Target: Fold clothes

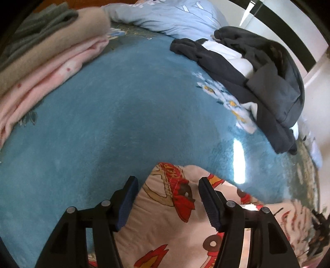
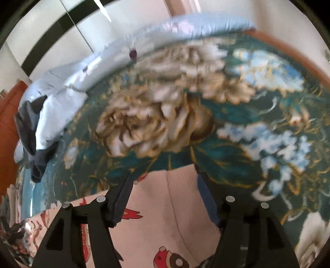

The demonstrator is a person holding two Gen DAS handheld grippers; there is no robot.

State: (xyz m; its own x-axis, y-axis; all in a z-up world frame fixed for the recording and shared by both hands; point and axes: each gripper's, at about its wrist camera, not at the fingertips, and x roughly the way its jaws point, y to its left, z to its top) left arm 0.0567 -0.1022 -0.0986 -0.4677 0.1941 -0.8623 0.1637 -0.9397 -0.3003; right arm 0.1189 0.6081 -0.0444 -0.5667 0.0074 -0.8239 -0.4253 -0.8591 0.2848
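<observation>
A cream garment with red cartoon prints [image 1: 175, 222] lies on the blue bedspread [image 1: 123, 123]. My left gripper [image 1: 168, 183] is open, its jaws standing either side of the garment's top edge. In the right wrist view the same garment [image 2: 165, 206] lies under my right gripper [image 2: 165, 177], which is open over another edge of it. Neither gripper holds cloth.
A folded stack of pink, beige and grey clothes [image 1: 41, 61] lies at the left. A dark hoodie with white parts [image 1: 257, 78] is heaped at the right. A light blue jacket [image 1: 165, 18] lies at the far side. The spread has a floral pattern [image 2: 165, 115].
</observation>
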